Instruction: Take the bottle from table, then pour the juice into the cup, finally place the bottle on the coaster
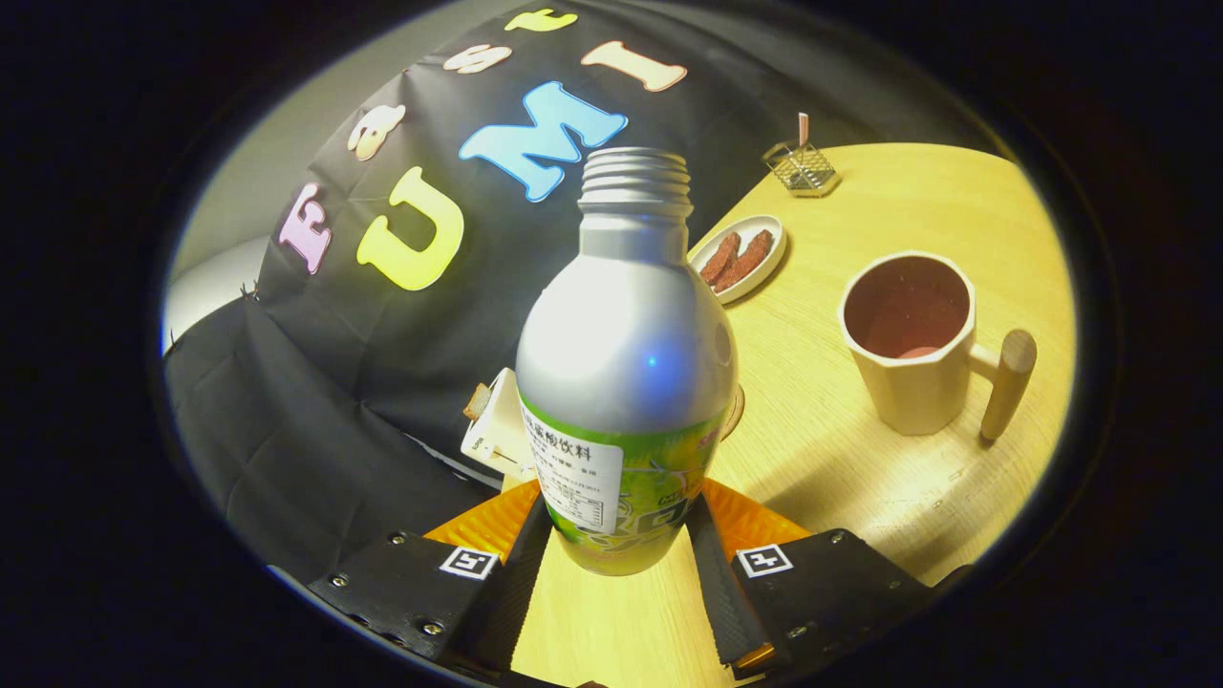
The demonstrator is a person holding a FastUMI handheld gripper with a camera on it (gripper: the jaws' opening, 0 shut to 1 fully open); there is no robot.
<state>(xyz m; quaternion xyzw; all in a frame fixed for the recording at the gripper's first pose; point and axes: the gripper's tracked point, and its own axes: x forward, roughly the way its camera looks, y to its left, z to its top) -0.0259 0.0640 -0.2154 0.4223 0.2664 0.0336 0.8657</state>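
Observation:
A silver aluminium bottle [626, 354] with a green label and a bare threaded neck, no cap on it, stands upright between my fingers. My gripper [619, 524] is shut on the bottle, both fingers pressing its lower labelled part. To the right, beyond the fingers, a cream cup [910, 339] with a wooden handle stands on the wooden table [841, 459], its mouth open to view. A thin round edge that may be the coaster [736, 411] peeks out just behind the bottle's right side; most of it is hidden.
A small white dish [755, 272] with brown snack strips lies beyond the bottle. Farther back stands a wire holder [801, 168]. A white carton-like object [492, 430] sits left of the bottle near the table's edge, against the black cloth wall.

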